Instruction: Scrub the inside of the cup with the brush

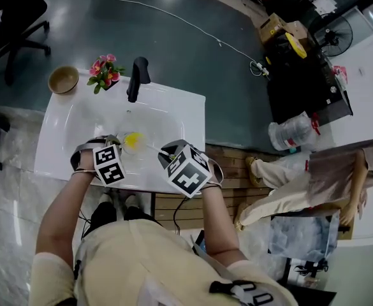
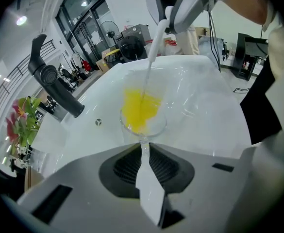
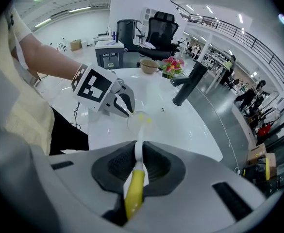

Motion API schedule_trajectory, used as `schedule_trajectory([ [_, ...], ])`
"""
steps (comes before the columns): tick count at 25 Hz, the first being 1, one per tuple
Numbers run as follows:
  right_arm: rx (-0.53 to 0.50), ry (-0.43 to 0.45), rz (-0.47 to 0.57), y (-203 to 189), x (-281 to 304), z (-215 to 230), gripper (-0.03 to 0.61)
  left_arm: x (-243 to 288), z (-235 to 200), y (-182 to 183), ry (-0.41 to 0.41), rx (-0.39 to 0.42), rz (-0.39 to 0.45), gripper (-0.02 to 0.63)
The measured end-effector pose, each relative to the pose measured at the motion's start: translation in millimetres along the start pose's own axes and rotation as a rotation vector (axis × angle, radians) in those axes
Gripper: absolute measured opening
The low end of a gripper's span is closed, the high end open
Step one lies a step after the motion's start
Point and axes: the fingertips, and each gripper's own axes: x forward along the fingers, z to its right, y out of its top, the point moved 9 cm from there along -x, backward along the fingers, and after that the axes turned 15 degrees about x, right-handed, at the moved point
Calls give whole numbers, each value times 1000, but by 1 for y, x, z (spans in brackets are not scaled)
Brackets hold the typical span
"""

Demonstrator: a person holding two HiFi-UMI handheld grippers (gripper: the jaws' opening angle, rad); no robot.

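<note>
Sink (image 1: 58, 139) catches any spill, so the job sits in its basin. Left gripper (image 2: 142, 154) is clenched on the near edge of the clear cup (image 2: 156, 126), bracing it mid-basin. Right gripper (image 3: 138, 157) clamps the brush (image 3: 134, 188) handle, shaft angled down from the right, yellow head inside the cup for scrubbing.

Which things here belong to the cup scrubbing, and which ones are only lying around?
In use: cup in the left gripper; brush in the right gripper, yellow head inside the cup.
Only around: faucet, flowers, wooden bowl.
</note>
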Motion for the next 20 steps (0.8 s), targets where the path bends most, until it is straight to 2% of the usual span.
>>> schedule_trajectory([
  [8,-2,2,-14,7,29,-3,49,1,-2,-3,-4,-9,-3,58],
  [20,-60,-13,-46,23,52,-10,48,3,-9,-7,-3,-10,-15,57],
])
